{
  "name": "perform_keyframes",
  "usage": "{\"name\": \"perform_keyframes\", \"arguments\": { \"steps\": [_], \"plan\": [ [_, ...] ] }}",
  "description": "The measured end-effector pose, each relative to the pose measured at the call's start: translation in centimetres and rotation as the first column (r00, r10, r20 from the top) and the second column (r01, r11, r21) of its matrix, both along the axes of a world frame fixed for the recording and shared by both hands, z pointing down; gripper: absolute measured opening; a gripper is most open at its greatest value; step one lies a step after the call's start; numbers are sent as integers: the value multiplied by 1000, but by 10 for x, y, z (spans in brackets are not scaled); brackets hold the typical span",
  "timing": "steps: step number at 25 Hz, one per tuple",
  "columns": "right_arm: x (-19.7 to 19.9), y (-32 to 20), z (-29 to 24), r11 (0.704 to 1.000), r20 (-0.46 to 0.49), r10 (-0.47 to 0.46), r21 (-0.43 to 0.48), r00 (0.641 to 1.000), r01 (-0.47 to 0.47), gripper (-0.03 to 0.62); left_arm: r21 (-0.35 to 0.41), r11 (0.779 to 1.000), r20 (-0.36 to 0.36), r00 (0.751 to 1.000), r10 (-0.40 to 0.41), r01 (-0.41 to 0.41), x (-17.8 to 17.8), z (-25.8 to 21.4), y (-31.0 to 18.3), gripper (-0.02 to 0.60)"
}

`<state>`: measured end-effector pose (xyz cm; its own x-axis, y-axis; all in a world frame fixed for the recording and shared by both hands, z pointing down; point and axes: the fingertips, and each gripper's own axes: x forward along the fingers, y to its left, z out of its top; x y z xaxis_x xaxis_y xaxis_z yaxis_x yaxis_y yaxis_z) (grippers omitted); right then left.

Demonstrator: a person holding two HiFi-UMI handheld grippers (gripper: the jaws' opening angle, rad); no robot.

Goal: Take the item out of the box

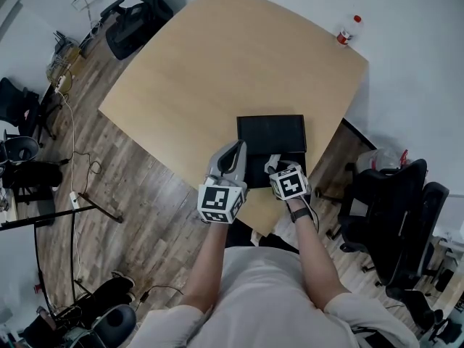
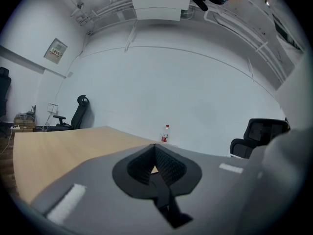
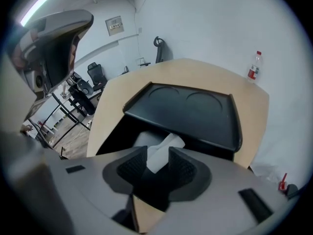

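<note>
A black box (image 1: 272, 133) lies near the front edge of the wooden table (image 1: 217, 64), its lid (image 3: 195, 111) tilted up and back. A white tissue-like item (image 3: 166, 143) sticks up out of the box's opening. My right gripper (image 3: 157, 153) reaches into the box, its jaws apart on either side of the white item without pressing on it; in the head view the right gripper (image 1: 272, 164) sits over the box's near end. My left gripper (image 1: 233, 151) lies at the box's left side with its jaws together and nothing in them, pointing across the table (image 2: 155, 148).
A small red-capped bottle (image 1: 348, 30) stands at the table's far right corner. Black office chairs stand to the right (image 1: 395, 209) and at the far left (image 1: 134, 20). Cables run over the wooden floor on the left (image 1: 72, 165).
</note>
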<state>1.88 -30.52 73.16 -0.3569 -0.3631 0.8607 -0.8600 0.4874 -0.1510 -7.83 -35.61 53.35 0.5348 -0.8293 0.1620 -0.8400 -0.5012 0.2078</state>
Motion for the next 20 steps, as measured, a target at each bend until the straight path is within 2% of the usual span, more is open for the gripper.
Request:
{"name": "perform_keyframes", "arguments": {
  "steps": [7,14,19,20],
  "plan": [
    [2,-8,16,996,-13,71,-57,997,-72,224,-22,1000,-29,1000,-4,4,-5,-1,-12,6],
    [6,-10,40,985,-39,124,-119,991,-128,236,-17,1000,-36,999,-2,1,-3,-5,-15,6],
    [6,-7,49,986,-108,90,-128,990,-103,232,-19,1000,-46,999,-4,3,-5,-8,-14,6],
    [6,-7,49,988,-116,80,-123,990,-94,213,-21,1000,-52,999,-7,6,-6,-8,-14,6]
  ]
}}
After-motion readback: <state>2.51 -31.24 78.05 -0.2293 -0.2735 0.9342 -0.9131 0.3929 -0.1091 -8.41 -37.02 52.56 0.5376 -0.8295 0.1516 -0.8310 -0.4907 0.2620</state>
